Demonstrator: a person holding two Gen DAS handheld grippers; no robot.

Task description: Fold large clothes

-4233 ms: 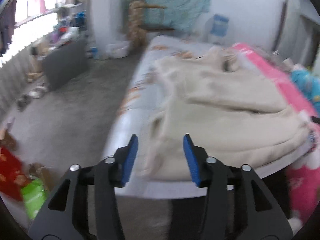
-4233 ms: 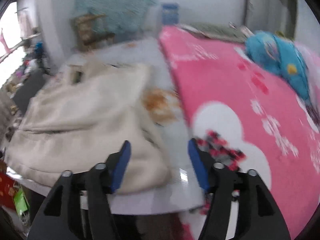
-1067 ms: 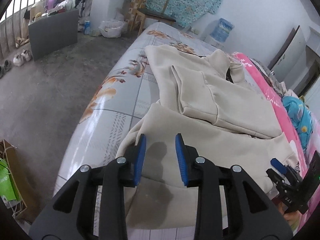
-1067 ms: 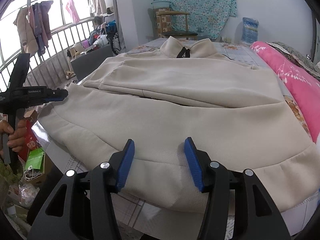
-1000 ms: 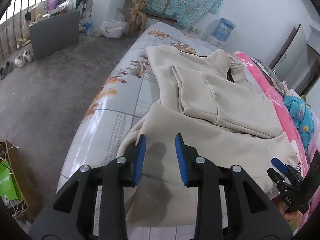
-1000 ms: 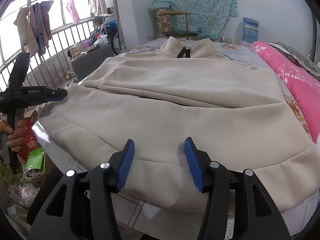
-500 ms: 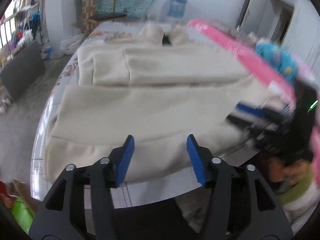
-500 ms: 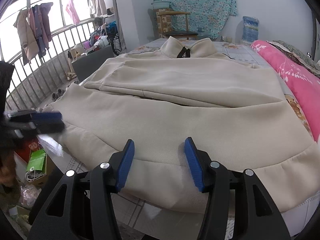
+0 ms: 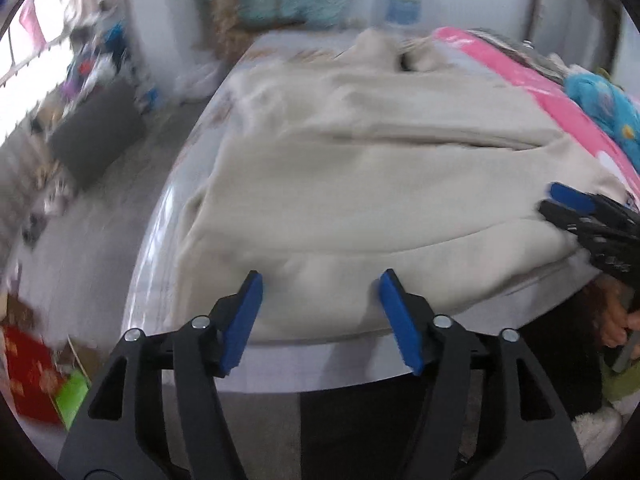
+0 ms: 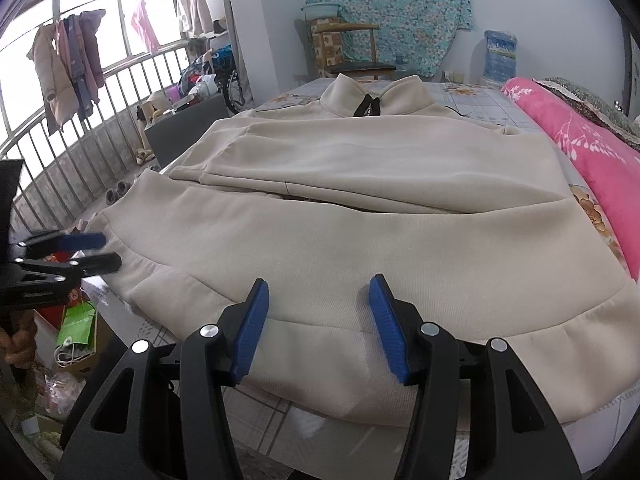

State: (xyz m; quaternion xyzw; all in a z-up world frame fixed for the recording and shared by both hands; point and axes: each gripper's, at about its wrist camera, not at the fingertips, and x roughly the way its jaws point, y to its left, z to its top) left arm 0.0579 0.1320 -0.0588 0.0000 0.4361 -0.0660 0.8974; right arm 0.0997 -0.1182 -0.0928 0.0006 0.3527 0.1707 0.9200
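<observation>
A large cream sweatshirt [image 10: 360,220] lies flat on the bed, collar at the far end, sleeves folded across the chest and hem towards me. My right gripper [image 10: 319,284] hovers open over the middle of the hem, pads apart and pressing nothing. The left wrist view is blurred; there my left gripper [image 9: 320,280] faces the sweatshirt [image 9: 360,184] at its hem with jaws opening and no cloth pinched. The right wrist view shows the left gripper [image 10: 92,252] at the hem's left corner. In the left wrist view the right gripper [image 9: 568,204] sits at the hem's right end.
The bed has a floral sheet [image 10: 472,96], with a pink blanket [image 10: 592,152] along its right side and a blue plush [image 9: 600,100] on it. A wooden chair [image 10: 352,52] stands beyond the bed. A window railing [image 10: 80,120] and a green bag [image 10: 76,328] are at left.
My left gripper has swung from the bed's left side round to the hem's left corner, and its jaws have widened. The right gripper has stayed still and open.
</observation>
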